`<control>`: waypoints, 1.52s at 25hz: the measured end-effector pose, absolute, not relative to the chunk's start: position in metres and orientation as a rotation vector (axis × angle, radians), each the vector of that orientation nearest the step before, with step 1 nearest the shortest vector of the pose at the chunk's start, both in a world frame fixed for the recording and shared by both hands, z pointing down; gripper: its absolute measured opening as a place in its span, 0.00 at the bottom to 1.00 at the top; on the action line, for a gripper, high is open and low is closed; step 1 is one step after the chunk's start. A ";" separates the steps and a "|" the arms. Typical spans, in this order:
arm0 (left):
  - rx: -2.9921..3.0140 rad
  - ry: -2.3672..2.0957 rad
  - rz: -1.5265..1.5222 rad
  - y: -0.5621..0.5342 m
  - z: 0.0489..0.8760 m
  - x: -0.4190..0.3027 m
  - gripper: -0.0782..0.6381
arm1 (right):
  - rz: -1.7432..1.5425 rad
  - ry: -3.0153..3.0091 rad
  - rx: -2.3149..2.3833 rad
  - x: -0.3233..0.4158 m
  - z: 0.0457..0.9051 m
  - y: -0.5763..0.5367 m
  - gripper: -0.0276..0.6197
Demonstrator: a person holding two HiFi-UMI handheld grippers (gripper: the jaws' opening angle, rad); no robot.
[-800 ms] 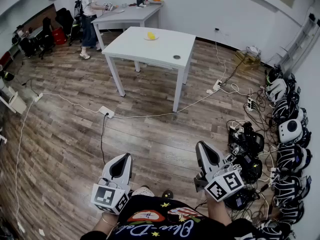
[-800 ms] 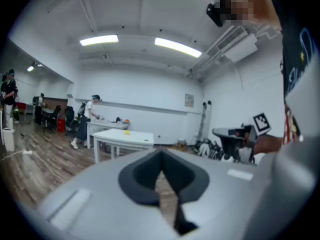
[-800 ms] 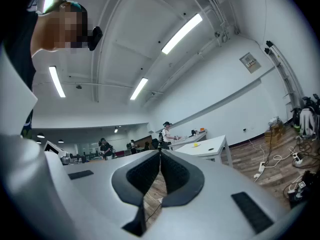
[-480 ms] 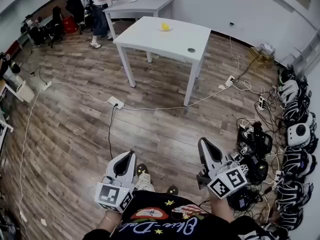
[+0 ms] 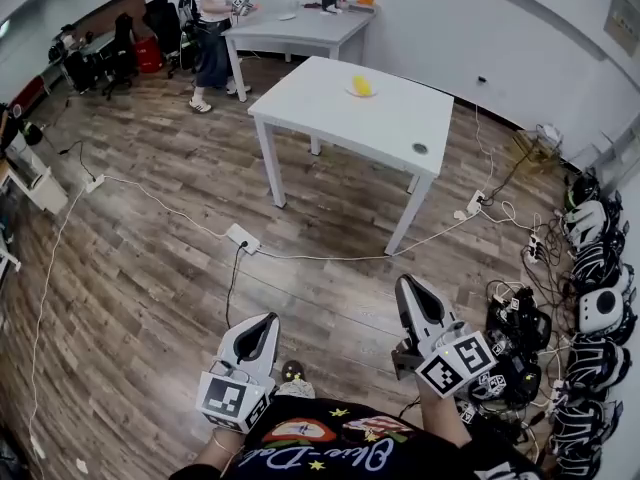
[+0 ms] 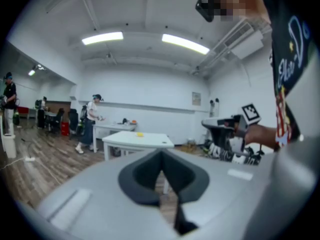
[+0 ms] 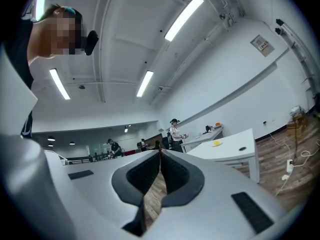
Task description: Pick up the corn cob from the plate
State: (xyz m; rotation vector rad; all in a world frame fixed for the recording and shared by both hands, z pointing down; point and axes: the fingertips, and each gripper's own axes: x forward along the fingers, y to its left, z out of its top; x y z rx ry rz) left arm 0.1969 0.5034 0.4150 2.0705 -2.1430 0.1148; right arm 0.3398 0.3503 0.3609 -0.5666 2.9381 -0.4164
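The yellow corn cob [image 5: 362, 85] lies on a small plate [image 5: 361, 93] at the far side of a white table [image 5: 330, 118], well across the room from me. It shows as a small yellow spot in the left gripper view [image 6: 140, 133] and in the right gripper view [image 7: 216, 143]. My left gripper [image 5: 268, 320] and right gripper [image 5: 403, 284] are held low in front of my body, far from the table. Both point toward it, shut and with nothing in them. Their jaws meet in a thin seam in the left gripper view [image 6: 161, 153] and the right gripper view [image 7: 160, 151].
A dark round disc [image 5: 420, 149] sits on the table's right part. A white cable and power strip [image 5: 243, 238] cross the wooden floor between me and the table. Headsets and cables [image 5: 596, 268] line the right wall. A person [image 5: 212, 18] stands at a second table [image 5: 300, 26] behind.
The table with the corn has come lower and nearer in the head view as I moved toward it. Both grippers stay shut and low.
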 end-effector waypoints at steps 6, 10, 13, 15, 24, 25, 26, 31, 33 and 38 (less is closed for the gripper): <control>2.125 -2.150 0.098 0.466 0.404 0.089 0.11 | -0.363 2.900 -0.574 0.233 0.346 0.324 0.07; 2.145 -2.082 0.045 0.432 0.415 0.056 0.11 | -0.352 2.917 -0.653 0.208 0.354 0.301 0.07; 2.155 -2.020 0.031 0.402 0.419 0.044 0.11 | -0.369 2.946 -0.720 0.202 0.362 0.279 0.07; 2.161 -1.990 0.044 0.382 0.424 0.039 0.11 | -0.381 2.962 -0.757 0.198 0.370 0.261 0.07; 2.178 -2.001 0.067 0.270 0.425 -0.010 0.11 | -0.398 2.925 -0.768 0.147 0.382 0.140 0.07; 2.171 -2.007 0.075 0.252 0.425 -0.018 0.11 | -0.392 2.924 -0.772 0.143 0.382 0.122 0.07; 2.165 -2.014 0.081 0.232 0.423 -0.026 0.11 | -0.386 2.922 -0.779 0.139 0.380 0.103 0.07; 2.191 -2.045 0.077 0.125 0.404 -0.049 0.11 | -0.354 2.925 -0.808 0.132 0.375 0.002 0.07; 2.206 -2.034 0.042 0.092 0.399 -0.049 0.11 | -0.347 2.914 -0.813 0.131 0.374 -0.030 0.07; 2.209 -1.995 0.026 0.039 0.398 -0.061 0.11 | -0.383 2.921 -0.755 0.107 0.381 -0.079 0.07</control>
